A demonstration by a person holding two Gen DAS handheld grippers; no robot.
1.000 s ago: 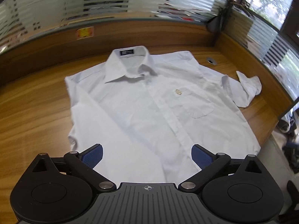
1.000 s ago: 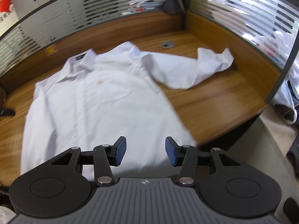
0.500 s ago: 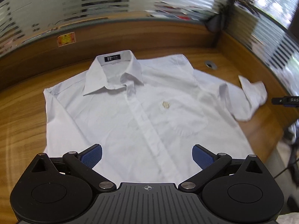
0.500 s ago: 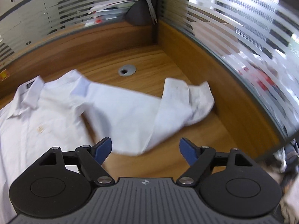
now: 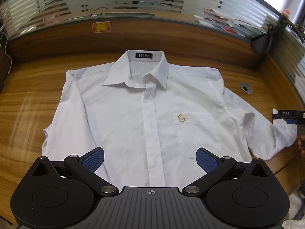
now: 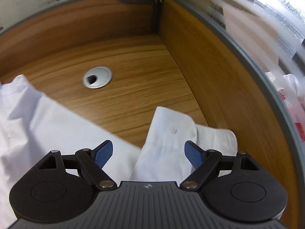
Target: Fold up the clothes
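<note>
So the white shirt (image 5: 148, 114) was laid out flat, front side up, on the wooden desk (image 5: 28, 99), collar (image 5: 141, 70) pointing away from the left claw (image 5: 150, 160). Buttoned placket ran pretty much straight out ahead of that claw, right down the middle between its two blue pads (image 5: 93, 159). Those pads were spread wide with nothing between them, hovering over the hem end of the shirt. Chest pocket (image 5: 198, 135) with the little gold logo (image 5: 181, 118) sat ahead and a bit to the right of the claw. The sleeve on the claw's left side was tucked in along the shirt body; the one on the right stuck out sideways toward the desk edge.

Out at that far right sleeve end you could just see the right claw (image 5: 287, 117) poking into the left camera's view, with a bit of a hand (image 5: 301, 145) below it.

From the right wrist camera, the right claw (image 6: 148, 153) was also spread wide, gripping nothing. The sleeve cuff (image 6: 171, 133), two buttons showing, lay right in front of it, between the pads, folded back a bit. Couldn't tell if the pads actually touched the fabric. A round grey cable grommet (image 6: 97, 77) sat on the desk further ahead and to the left, clear of the shirt. Wooden partition (image 6: 219, 76) ran along the claw's right.
</note>
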